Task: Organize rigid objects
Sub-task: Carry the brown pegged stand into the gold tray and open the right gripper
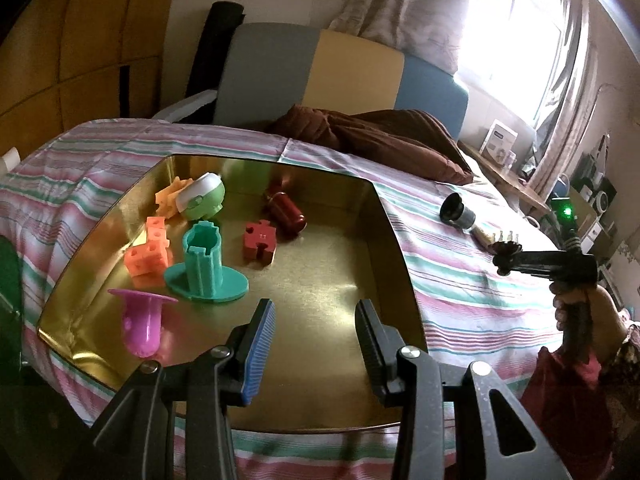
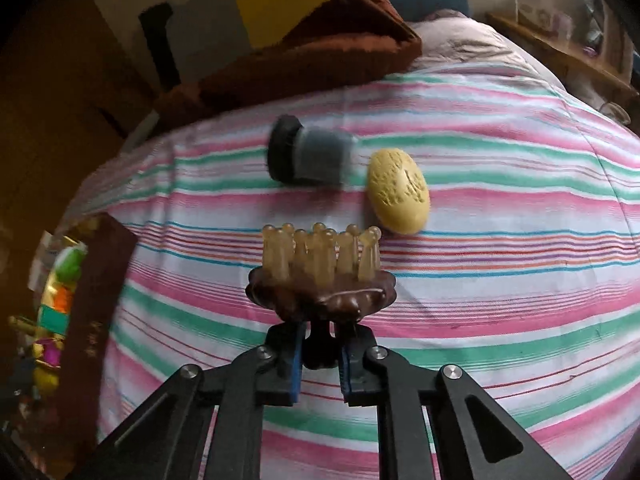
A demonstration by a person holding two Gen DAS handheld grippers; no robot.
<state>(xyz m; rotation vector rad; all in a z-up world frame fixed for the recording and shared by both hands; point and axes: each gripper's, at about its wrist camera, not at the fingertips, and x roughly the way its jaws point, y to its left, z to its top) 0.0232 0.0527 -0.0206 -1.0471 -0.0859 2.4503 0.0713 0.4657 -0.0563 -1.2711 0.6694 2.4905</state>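
The bed [image 2: 480,320] under its pink, green and white striped cover carries everything; a brown blanket [image 1: 384,136] lies bunched at its far end, below the grey, yellow and blue headboard [image 1: 320,76]; a gold tray [image 1: 320,264] sits on the cover, holding a teal flanged tube [image 1: 204,264] upright, a green and white ball-shaped toy [image 1: 200,196], a dark red cylinder [image 1: 286,214] on its side, a magenta funnel-shaped piece [image 1: 142,320], an orange cube block [image 1: 146,254], a red puzzle piece [image 1: 259,242] and a yellow-orange piece [image 1: 168,196] at the back wall; the left claw [image 1: 316,344] hangs released above the tray's bare near part, nothing between its jaws; the right claw [image 2: 320,356] is clenched on the stem of a brown massage brush [image 2: 320,276], whose pale knobbed prongs stand upward, lifted clear of the cover and well apart from the tray; beyond the brush lie a black and grey cylinder [image 2: 308,154], blurred, and just beside it a yellow oval soap-like piece [image 2: 398,190], both on the cover outside the tray.
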